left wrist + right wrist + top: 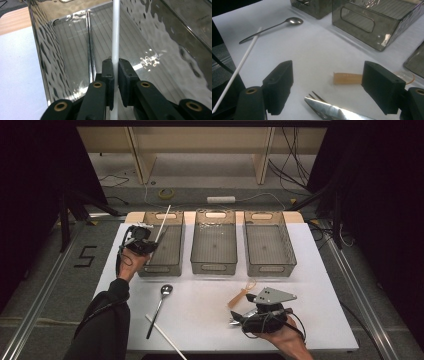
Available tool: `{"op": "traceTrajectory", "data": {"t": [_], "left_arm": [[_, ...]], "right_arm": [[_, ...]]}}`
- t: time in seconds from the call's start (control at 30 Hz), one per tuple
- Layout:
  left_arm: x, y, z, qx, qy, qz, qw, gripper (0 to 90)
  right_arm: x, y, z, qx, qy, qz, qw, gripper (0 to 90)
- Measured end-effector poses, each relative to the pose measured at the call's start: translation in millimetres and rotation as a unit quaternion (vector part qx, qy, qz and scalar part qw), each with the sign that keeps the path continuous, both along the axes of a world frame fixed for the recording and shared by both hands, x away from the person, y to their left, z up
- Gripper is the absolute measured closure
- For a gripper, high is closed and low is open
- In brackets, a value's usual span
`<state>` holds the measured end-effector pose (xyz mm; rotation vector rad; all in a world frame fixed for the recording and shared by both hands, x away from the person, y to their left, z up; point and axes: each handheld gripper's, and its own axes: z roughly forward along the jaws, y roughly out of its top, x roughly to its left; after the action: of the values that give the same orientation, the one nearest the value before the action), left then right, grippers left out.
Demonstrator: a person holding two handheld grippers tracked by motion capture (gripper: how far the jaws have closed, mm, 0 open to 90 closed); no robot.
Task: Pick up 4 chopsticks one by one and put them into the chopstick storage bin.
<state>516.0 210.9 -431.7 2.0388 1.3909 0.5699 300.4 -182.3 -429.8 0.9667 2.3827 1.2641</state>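
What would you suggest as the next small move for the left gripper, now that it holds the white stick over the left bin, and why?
Probably open the left gripper to release the white stick. The jaws still clamp it, and it already slants down into the left bin, beside a thin metal utensil lying on the bin's floor, so letting go should drop it in.

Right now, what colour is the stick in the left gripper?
White; the stick shows best in the left gripper view, clamped by the left gripper.

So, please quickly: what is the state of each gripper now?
Left gripper: closed on the thin white plastic stick, over the smoky clear plastic bin.
Right gripper: open, holding nothing.
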Motion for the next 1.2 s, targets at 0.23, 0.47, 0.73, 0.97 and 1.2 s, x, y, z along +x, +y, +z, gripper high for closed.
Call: {"op": "traceTrajectory", "data": {"t": [0.23, 0.47, 0.73, 0.97, 1.2], "left_arm": [[-7.6, 2.7, 6.9, -0.027, -0.006, 0.005, 0.9996, 68.2], [-36.3, -4.3, 18.1, -0.061, -0.012, -0.039, 0.9973, 51.8], [-82.1, -18.8, 28.8, -0.046, -0.009, -0.128, 0.9906, 37.7], [-118.8, -31.0, 38.0, -0.020, 0.003, -0.203, 0.9789, 31.4], [-147.2, -40.1, 37.4, 0.010, 0.012, -0.255, 0.9669, 29.8]], "right_arm": [[-0.4, 0.7, 0.1, 0.000, 0.003, 0.002, 1.0000, 26.4], [-3.4, 4.7, 0.7, -0.002, 0.002, 0.004, 1.0000, 26.4], [-4.8, 7.9, 0.3, -0.005, 0.001, 0.008, 1.0000, 26.4], [-5.8, 8.8, 0.2, -0.007, 0.006, 0.012, 0.9999, 26.4], [-7.5, 11.4, -0.5, -0.009, 0.007, 0.016, 0.9998, 26.4]]}}
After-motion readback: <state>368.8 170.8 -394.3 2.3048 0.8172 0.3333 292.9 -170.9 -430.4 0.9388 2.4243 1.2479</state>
